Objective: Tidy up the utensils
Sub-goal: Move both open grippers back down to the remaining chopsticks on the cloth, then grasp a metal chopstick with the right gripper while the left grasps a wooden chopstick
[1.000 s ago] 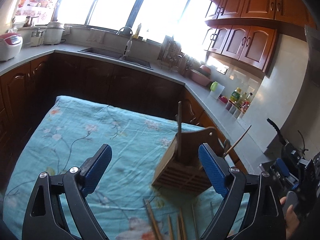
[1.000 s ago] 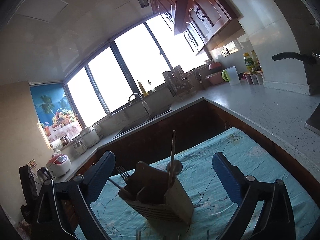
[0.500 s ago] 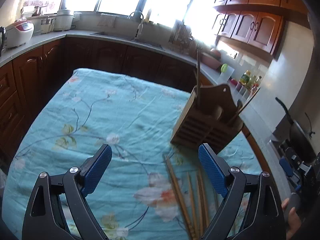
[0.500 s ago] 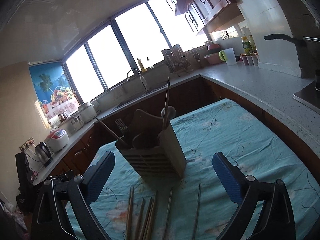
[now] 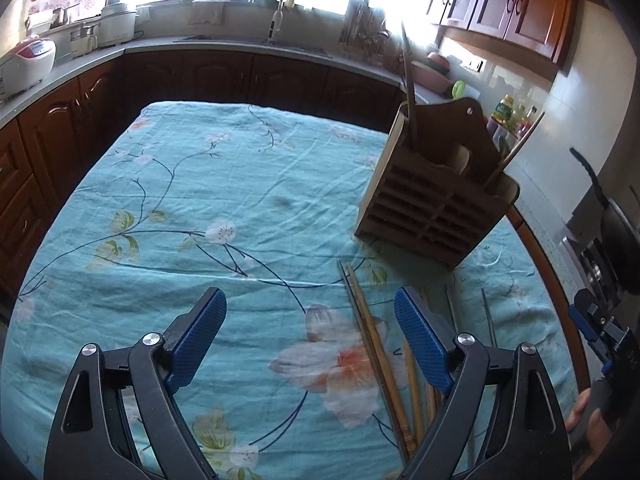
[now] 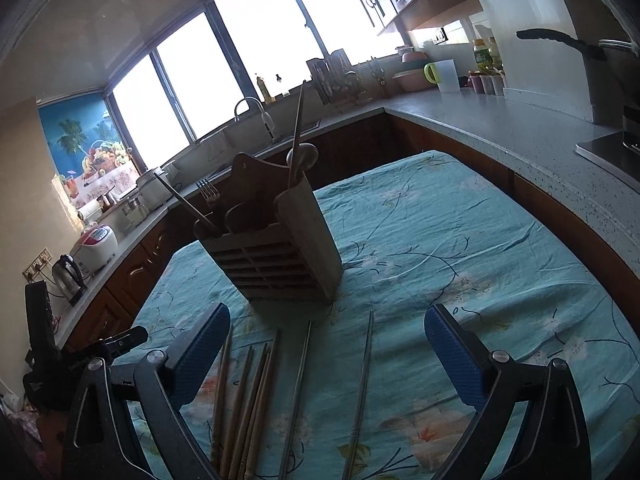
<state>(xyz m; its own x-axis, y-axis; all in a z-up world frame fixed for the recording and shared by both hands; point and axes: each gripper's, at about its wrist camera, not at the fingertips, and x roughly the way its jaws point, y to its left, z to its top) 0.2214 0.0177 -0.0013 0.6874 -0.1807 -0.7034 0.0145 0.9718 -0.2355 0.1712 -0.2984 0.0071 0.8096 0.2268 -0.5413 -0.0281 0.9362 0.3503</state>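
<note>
- I am positioning my left gripper (image 5: 310,336), jaws wide but closing, nothing between them, and my right gripper (image 6: 327,346), jaws apart and empty.
- Chopsticks (image 6: 256,396) are lying loose on the tablecloth (image 5: 168,208), just before the wooden holder (image 6: 276,256).
- Approach step, I judge; next: lowering onto one chopstick, pads straddling it.

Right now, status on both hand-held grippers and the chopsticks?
Left hand-held gripper closing, nothing between pads. Right hand-held gripper open, empty. Chopsticks loose on cloth before wooden holder. Nothing in the way.
</note>
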